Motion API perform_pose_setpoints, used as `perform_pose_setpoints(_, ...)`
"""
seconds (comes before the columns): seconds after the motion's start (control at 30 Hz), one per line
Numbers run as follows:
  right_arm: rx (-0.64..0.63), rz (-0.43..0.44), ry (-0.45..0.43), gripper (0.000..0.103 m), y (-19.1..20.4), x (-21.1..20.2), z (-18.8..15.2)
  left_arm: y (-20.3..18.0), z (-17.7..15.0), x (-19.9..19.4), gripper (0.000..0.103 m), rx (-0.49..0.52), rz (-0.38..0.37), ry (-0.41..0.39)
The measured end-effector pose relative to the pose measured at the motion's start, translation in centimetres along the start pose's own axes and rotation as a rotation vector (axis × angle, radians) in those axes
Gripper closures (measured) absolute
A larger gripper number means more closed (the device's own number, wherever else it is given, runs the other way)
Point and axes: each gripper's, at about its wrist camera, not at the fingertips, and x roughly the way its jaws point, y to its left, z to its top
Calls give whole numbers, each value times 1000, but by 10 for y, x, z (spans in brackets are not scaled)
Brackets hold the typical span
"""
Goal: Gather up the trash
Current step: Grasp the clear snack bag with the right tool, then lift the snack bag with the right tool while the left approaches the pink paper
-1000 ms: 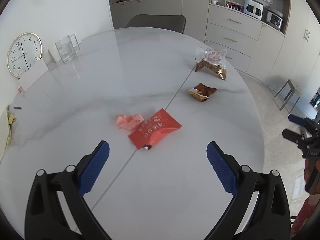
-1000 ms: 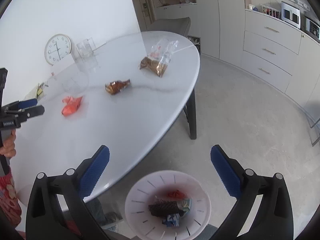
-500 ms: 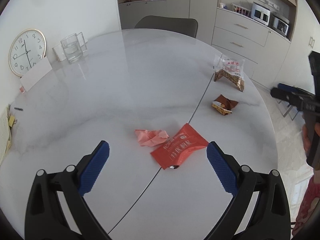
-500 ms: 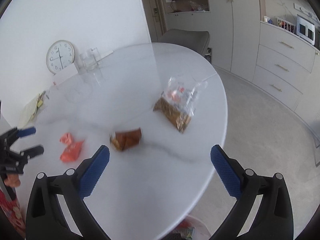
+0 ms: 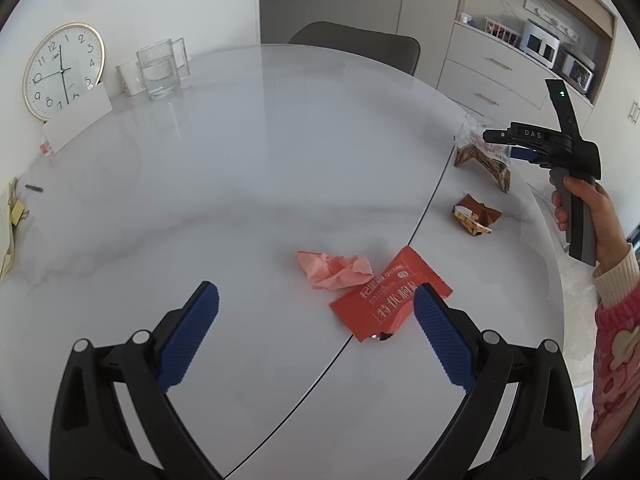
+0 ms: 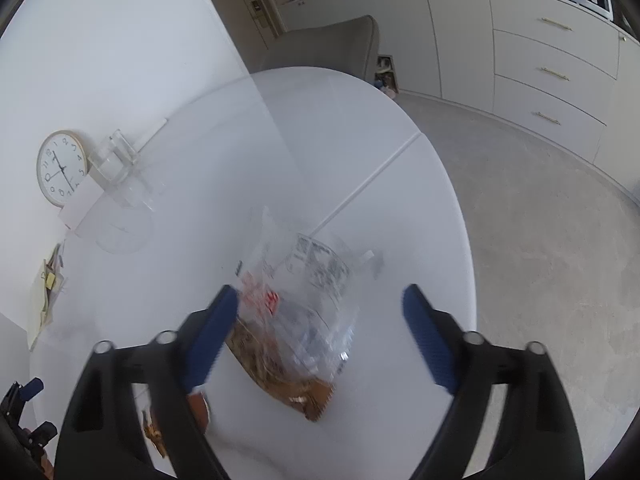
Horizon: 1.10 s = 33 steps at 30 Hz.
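On the white table (image 5: 260, 168) lie a red snack packet (image 5: 390, 300), a crumpled pink paper (image 5: 334, 270), a brown wrapper (image 5: 474, 216) and a clear plastic bag with brown snacks (image 6: 296, 320), which also shows in the left wrist view (image 5: 486, 158). My left gripper (image 5: 316, 300) is open and empty, just short of the pink paper and red packet. My right gripper (image 6: 320, 304) is open above the clear bag, which lies between its fingers without touching them. It also shows in the left wrist view (image 5: 500, 138), over the bag.
A wall clock (image 5: 62, 70), a white card (image 5: 78, 114) and a glass of water (image 5: 158, 70) stand at the table's far left. Yellow notes (image 5: 10, 220) lie at the left edge. A grey chair (image 5: 356, 46) stands behind the table; cabinets (image 6: 552, 60) line the right wall.
My right gripper has swung from over a bin on the floor up over the table to the clear bag. My left gripper has moved closer to the pink paper and red packet.
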Motion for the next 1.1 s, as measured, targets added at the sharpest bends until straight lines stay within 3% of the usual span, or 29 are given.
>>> perform_pose_setpoints(0.07, -11, 25, 14, 59, 6, 3, 3, 4, 1, 1, 9, -25, -11, -1)
perform_pose_setpoints(0.17, -52, 47, 29, 77, 18, 6, 3, 6, 1, 4, 9, -51, -38, 13)
perform_pose_setpoints(0.2, -66, 47, 33, 78, 22, 7, 3, 6, 1, 5, 9, -57, -41, 17)
perform_pose_setpoints(0.47, -178, 39, 9, 84, 48, -6, -4, -11, -2, 6, 9, -31, -78, 17)
perform_pose_setpoints(0.87, -258, 46, -2, 84, 46, -40, -11, -67, -3, 21, 9, 421, -79, -68)
perform_pose_setpoints(1.1, -300, 68, -4, 84, 48, -56, -21, -72, -2, 40, 15, 564, -114, -36)
